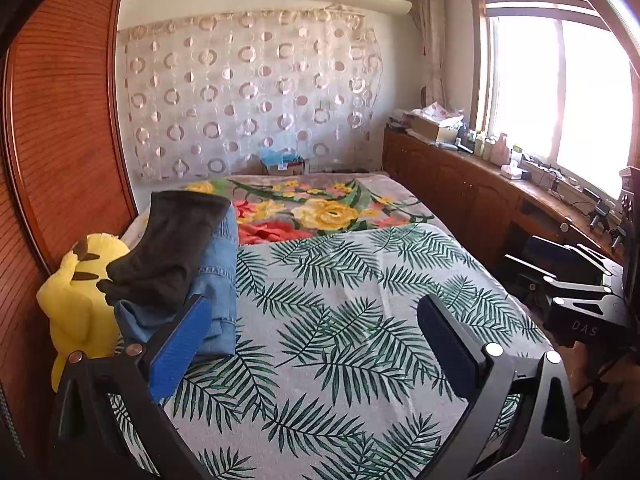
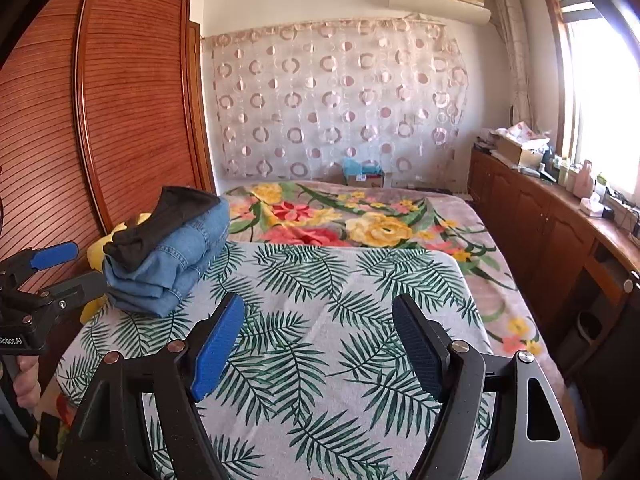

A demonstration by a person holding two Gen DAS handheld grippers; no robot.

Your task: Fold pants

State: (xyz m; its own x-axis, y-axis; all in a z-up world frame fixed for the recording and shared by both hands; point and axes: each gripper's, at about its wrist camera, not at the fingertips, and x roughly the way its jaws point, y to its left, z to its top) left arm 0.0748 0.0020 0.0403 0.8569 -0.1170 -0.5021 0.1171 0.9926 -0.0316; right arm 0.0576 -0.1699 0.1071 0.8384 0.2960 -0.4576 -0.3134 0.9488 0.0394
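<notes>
Folded blue denim pants (image 2: pixel 168 264) under a dark soft garment (image 2: pixel 168 220) sit at the bed's (image 2: pixel 360 280) left edge. Both grippers (image 1: pixel 316 344) (image 2: pixel 320 344) hover, jaws wide, empty. Denim looks heavy, pliable; grip the thick folded edges.

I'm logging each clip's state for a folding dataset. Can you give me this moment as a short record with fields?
setting: bed with a leaf-print sheet over a floral blanket
folded stack: blue jeans with dark pants on top, at the sheet's left edge
beside stack: yellow plush toy
left claw: open, nothing between its pads
right claw: open, nothing between its pads
sheet between claws: no garment on it
</notes>
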